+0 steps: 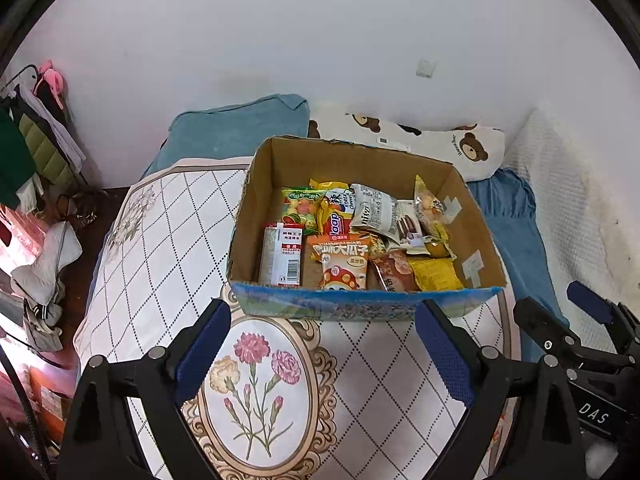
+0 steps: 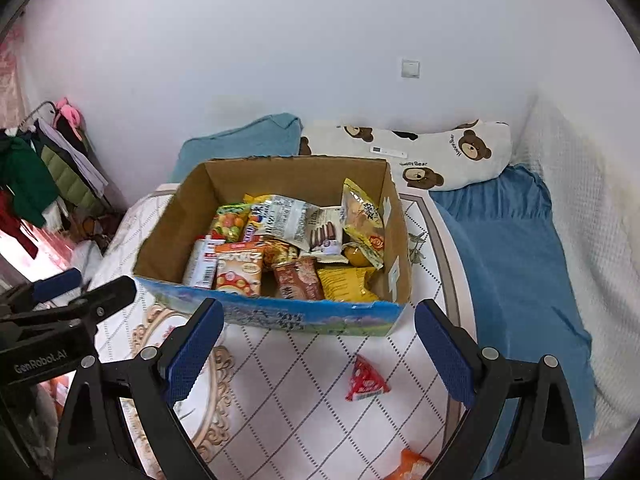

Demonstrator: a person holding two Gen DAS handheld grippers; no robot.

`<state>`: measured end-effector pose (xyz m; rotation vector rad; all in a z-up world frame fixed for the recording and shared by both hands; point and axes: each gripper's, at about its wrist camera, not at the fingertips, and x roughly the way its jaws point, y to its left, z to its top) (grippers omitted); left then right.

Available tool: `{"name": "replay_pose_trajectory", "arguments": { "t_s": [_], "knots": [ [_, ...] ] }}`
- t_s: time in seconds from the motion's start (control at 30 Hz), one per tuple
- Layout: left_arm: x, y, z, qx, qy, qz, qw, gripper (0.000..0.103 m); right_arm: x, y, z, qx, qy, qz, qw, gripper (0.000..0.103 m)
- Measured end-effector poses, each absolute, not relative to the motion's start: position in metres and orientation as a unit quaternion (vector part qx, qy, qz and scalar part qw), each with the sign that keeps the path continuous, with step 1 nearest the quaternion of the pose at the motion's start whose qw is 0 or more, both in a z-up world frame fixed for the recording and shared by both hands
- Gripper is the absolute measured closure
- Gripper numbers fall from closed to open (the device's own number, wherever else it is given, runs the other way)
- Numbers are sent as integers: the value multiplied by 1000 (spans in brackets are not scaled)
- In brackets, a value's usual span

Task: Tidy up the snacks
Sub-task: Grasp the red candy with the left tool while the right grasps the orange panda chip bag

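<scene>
The bed is covered with a white quilted mat (image 1: 160, 240) with a carnation picture, and the cardboard box (image 1: 360, 168) of snacks stands on it, at 12 o'clock from both tools. The left gripper (image 1: 324, 344) and the right gripper (image 2: 320, 344) both hang above the mat with jaws wide, nothing between them. A red triangular snack (image 2: 365, 380) lies on the mat near the box. Behind, a bear pillow (image 2: 460, 152) leans at the white wall (image 2: 320, 40); clothes (image 1: 32, 148) hang at 9 o'clock.

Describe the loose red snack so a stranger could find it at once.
Start at the cardboard box on the quilted bed cover. On the cover in front of its blue wall lies the red triangular packet, alone, outside the box, unlike the packed snacks.
</scene>
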<state>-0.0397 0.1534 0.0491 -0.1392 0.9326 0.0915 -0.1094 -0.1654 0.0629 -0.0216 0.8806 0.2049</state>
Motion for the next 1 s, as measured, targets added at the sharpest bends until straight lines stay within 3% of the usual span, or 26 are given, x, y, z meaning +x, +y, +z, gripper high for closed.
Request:
{"name": "replay_pose_trajectory", "arguments": {
  "t_s": [0.27, 0.67, 0.87, 1.0],
  "knots": [
    [-55, 119, 24, -28, 477, 29, 878, 9, -135, -215, 37, 78, 471, 88, 874, 5],
    [-32, 20, -65, 88, 566, -42, 819, 9, -181, -344, -99, 251, 583, -22, 773, 5],
    [-5, -14, -90, 86, 600, -74, 792, 9, -201, -359, -164, 288, 615, -40, 733, 5],
    [19, -35, -108, 63, 628, -99, 769, 9, -208, -361, -189, 301, 619, -35, 725, 15]
  ]
}}
